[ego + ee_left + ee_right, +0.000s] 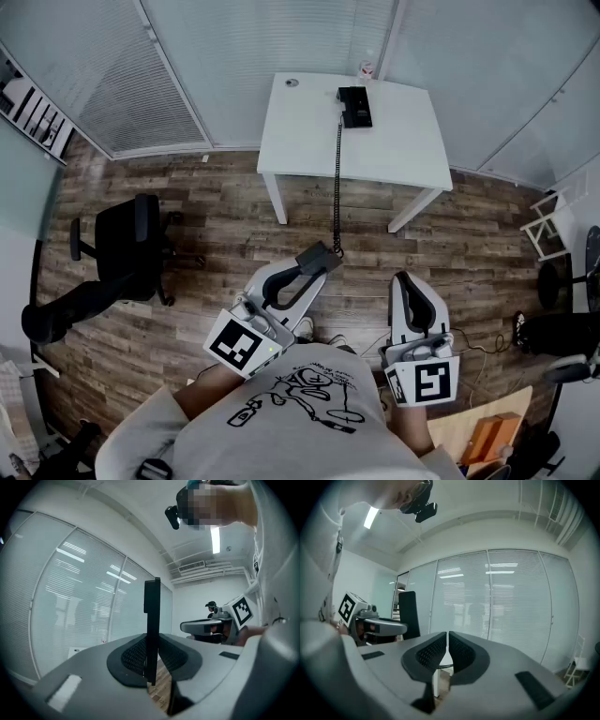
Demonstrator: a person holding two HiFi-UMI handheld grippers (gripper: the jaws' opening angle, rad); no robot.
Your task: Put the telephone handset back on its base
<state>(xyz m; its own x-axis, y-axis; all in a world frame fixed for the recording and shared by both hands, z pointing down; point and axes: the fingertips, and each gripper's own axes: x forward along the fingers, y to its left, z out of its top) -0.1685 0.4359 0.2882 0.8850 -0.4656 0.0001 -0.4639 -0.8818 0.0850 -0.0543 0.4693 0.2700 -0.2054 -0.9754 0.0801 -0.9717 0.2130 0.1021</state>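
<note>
The black telephone base sits at the far edge of a white table. A coiled cord runs from it over the table's front edge down to the black handset. My left gripper is shut on that handset, well short of the table. In the left gripper view the handset stands edge-on and upright, pinched between the pads of the left gripper. My right gripper is beside it, level and shut with nothing in it; the right gripper view shows its jaws nearly touching.
A black office chair stands on the wooden floor at the left. A white chair and dark gear are at the right, an orange box near my feet. Glass walls with blinds lie behind the table. A small item sits beyond the base.
</note>
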